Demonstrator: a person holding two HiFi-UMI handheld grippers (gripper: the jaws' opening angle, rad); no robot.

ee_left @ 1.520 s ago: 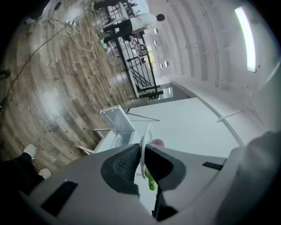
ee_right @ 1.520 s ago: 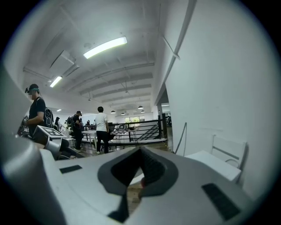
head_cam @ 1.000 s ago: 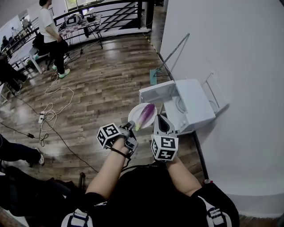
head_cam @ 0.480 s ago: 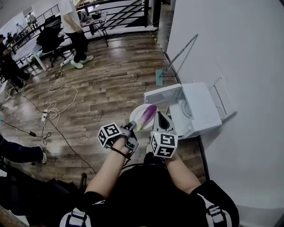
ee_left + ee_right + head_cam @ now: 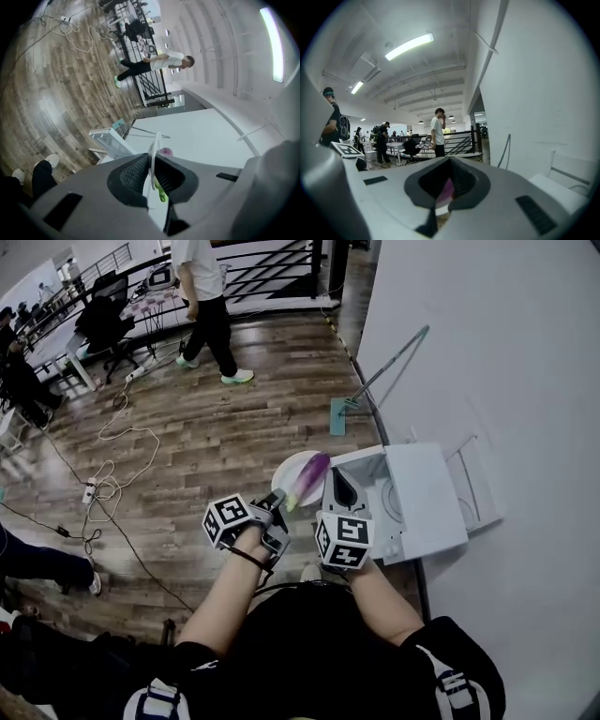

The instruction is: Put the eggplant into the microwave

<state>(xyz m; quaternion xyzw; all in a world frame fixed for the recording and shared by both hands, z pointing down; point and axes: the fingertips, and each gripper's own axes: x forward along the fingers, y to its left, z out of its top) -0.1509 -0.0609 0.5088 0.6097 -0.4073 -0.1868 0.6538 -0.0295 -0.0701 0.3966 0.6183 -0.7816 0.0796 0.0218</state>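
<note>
Left hand-held gripper (image 5: 277, 502) clamps plate (image 5: 285, 472) beside open microwave (image 5: 424, 504).

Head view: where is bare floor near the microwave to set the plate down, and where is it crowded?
Free: the wood floor left of the microwave, between the mop and the cables. Crowded: by the wall, where a wire rack stands beside the microwave; its front, where the left gripper holds the plate with the eggplant.

We see the eggplant (image 5: 310, 478), purple with a green stem end, lying on a white plate (image 5: 289, 474) at the frame's centre, slanting from upper right to lower left. Just right of it sits the white microwave (image 5: 427, 502), its cavity open toward the eggplant.
</note>
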